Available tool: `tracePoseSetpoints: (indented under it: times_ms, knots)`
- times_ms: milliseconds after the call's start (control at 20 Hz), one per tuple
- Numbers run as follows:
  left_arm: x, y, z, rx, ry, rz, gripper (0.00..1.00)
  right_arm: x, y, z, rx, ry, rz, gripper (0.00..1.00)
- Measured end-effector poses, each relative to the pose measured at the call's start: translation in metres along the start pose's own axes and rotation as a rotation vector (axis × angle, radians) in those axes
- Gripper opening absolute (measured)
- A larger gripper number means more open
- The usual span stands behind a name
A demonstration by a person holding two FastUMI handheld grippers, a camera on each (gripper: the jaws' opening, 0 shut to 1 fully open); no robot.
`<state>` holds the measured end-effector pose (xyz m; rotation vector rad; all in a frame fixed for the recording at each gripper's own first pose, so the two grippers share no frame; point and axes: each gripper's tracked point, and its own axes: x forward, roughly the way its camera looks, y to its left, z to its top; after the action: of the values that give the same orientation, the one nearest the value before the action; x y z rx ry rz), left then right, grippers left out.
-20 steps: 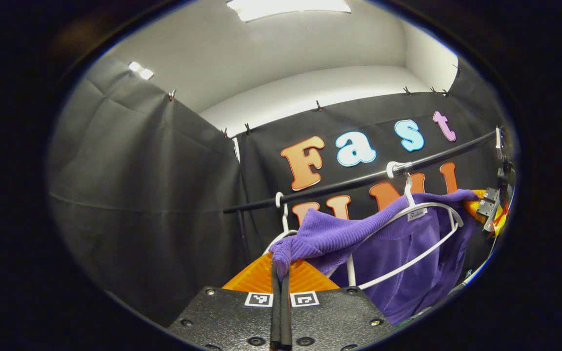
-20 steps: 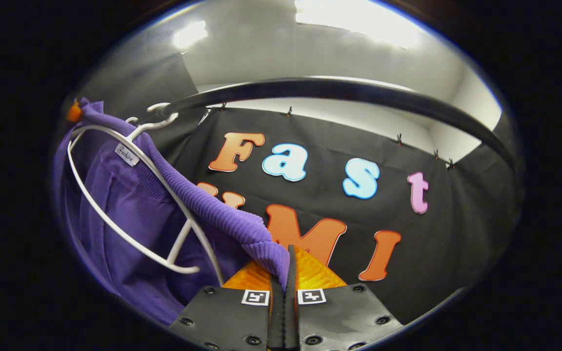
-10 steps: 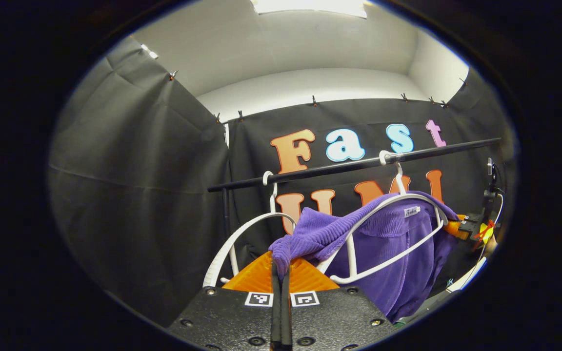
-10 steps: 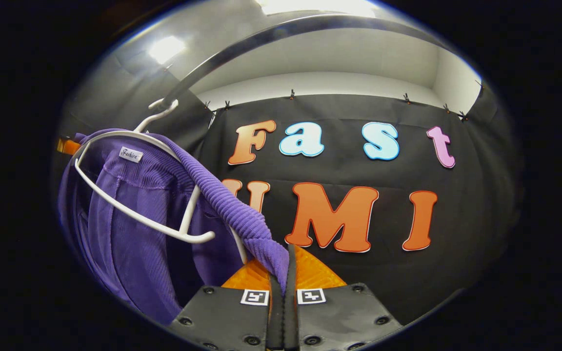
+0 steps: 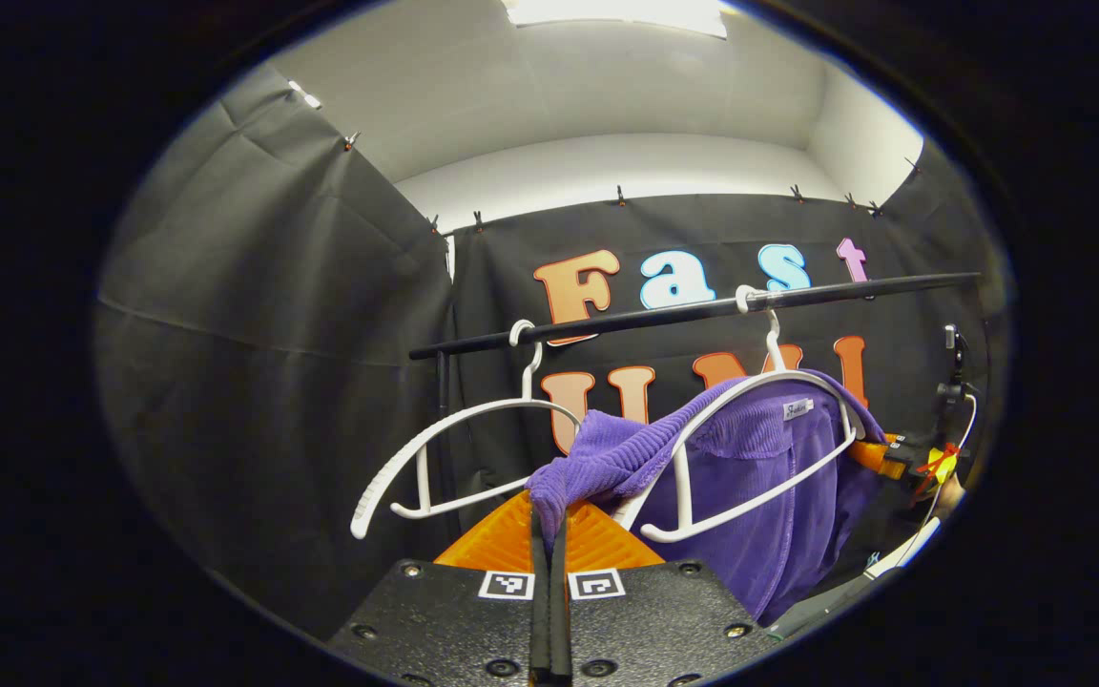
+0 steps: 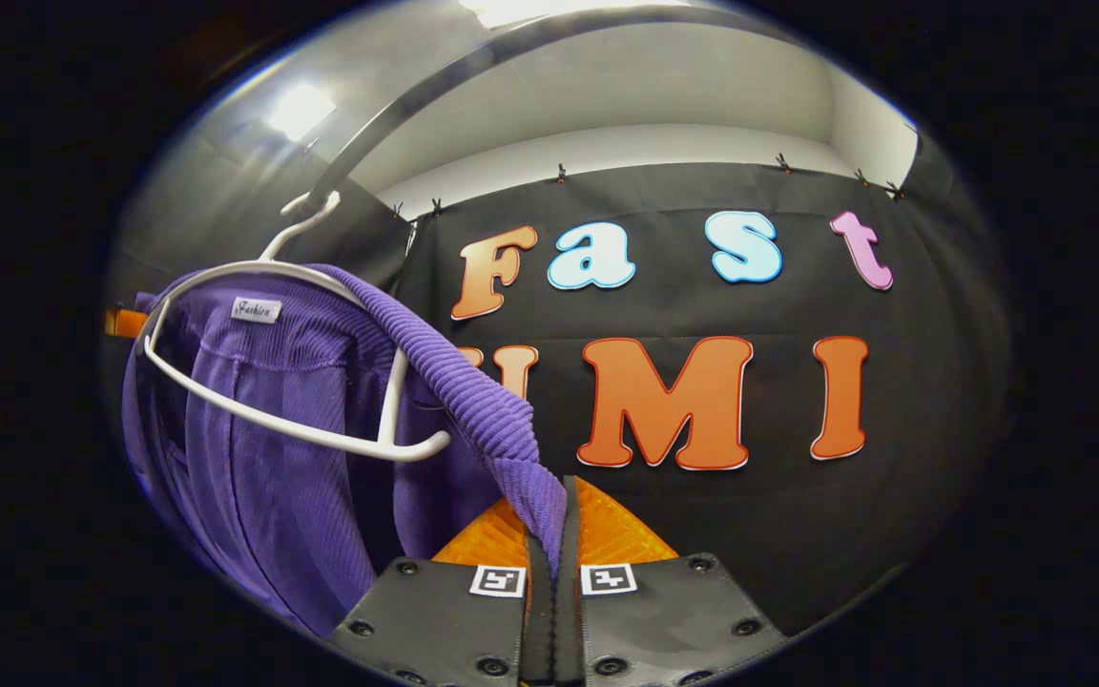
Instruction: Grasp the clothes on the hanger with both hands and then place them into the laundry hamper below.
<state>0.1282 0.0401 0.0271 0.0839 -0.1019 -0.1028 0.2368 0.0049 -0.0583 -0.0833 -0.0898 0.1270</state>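
A purple ribbed garment (image 5: pixel 759 477) hangs on a white hanger (image 5: pixel 750 496) from the black rail (image 5: pixel 683 313). My left gripper (image 5: pixel 548 520) is shut on the garment's left shoulder edge, which stretches off the hanger toward me. In the right gripper view the same garment (image 6: pixel 263 458) drapes over its hanger (image 6: pixel 301 434), and my right gripper (image 6: pixel 549 525) is shut on its right shoulder edge. The right gripper also appears far off at the garment's other end (image 5: pixel 883 458) in the left gripper view. The hamper is out of sight.
A bare white hanger (image 5: pixel 454 448) hangs on the rail to the left of the garment. The rail's upright post (image 5: pixel 442 420) stands at its left end. Black cloth walls close the booth behind and on the left. A stand with cables (image 5: pixel 950 420) is at the right.
Both grippers have dropped lower with the shoulders still held. The rail now sits higher in both views, and the bare hanger has come fully into the left gripper view.
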Motion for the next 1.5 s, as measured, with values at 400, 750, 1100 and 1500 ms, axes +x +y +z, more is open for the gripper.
tracePoseSetpoints:
  times_ms: [400,750,1100,1500]
  knots:
    - [-0.013,-0.003,0.041,0.124,-0.089,0.008,0.0,-0.019,-0.011,0.012,-0.103,-0.098,-0.04,0.08]
    - [-0.017,-0.003,0.063,0.209,0.05,-0.059,0.0,-0.04,-0.008,0.037,-0.121,0.046,0.135,0.08]
    - [-0.05,-0.001,0.051,0.174,0.199,-0.143,0.0,-0.049,-0.012,0.053,-0.18,0.123,0.129,0.07]
    - [-0.017,-0.012,0.022,0.045,0.216,-0.097,0.0,-0.046,-0.017,0.05,0.037,0.094,0.066,0.09]
